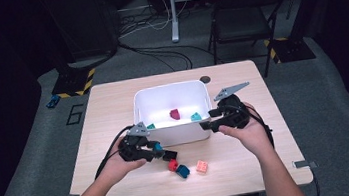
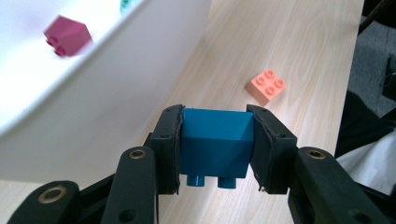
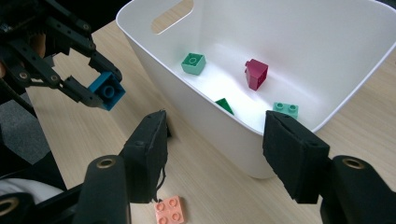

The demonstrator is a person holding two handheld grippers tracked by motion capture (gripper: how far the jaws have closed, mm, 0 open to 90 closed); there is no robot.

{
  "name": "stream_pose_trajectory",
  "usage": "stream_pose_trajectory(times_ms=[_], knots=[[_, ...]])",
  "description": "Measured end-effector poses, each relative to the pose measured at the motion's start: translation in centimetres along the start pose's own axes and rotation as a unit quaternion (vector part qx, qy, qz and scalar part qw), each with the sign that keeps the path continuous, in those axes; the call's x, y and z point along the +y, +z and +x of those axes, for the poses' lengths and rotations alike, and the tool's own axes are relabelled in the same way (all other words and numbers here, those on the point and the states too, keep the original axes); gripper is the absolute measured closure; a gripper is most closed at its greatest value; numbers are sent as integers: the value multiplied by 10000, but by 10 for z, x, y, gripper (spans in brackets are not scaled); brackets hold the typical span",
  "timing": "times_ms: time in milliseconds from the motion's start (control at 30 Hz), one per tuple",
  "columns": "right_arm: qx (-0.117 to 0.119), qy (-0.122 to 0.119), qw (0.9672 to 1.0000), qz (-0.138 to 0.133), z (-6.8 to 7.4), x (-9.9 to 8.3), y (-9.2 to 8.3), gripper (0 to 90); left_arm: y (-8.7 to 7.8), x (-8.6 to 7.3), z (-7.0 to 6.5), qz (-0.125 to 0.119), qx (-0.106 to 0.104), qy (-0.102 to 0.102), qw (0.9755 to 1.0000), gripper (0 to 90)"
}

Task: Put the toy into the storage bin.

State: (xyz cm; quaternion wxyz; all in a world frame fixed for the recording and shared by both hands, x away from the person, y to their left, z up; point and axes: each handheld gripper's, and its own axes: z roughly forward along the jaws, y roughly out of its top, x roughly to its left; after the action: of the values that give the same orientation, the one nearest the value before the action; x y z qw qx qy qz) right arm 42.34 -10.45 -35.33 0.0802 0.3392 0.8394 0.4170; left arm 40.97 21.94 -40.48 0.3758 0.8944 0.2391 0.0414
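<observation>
Gripping blue brick (image 2: 215,142), studs toward left tool (image 2: 215,122)

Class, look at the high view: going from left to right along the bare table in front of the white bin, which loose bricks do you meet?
Small red brick → blue plastic brick → orange square studded brick, all on the light wooden table in front of the white plastic bin.
</observation>
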Motion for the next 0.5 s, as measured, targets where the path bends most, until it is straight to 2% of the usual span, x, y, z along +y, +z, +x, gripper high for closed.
stream_pose_trajectory(times_ms=[500], knots=[[-5,3,10000,-2,-1,0,0,394,-23,42,5,-60,-1,129,9999,579]])
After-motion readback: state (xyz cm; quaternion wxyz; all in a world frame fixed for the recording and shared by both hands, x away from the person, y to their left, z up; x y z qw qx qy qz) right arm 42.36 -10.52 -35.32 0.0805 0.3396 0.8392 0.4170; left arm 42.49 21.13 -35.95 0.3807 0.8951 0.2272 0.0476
